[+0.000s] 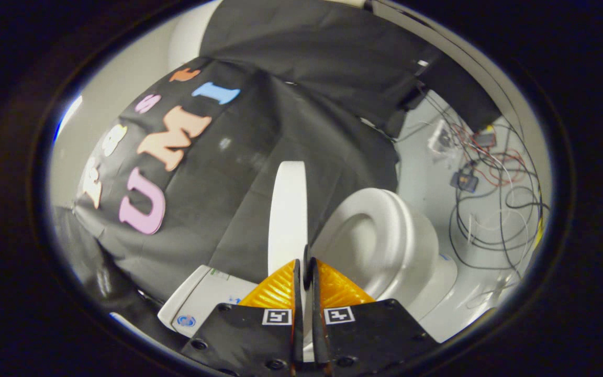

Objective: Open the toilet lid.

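Gripper view: the gripper (304,272) is clamping both fingers on the near edge of the raised toilet lid (287,209), standing edge-on left of the seat (380,235); rigid, light, smooth plastic, likely slipping unless pinched at the rim.

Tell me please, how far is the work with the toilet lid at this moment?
Mostly done, it seems. The lid is already lifted off the seat and stands edge-on, so the bowl opening shows. In hand: the gripper is shut on the lid's edge, both fingers pressing it. Left: probably to tip the lid fully back toward the tank, then let go.
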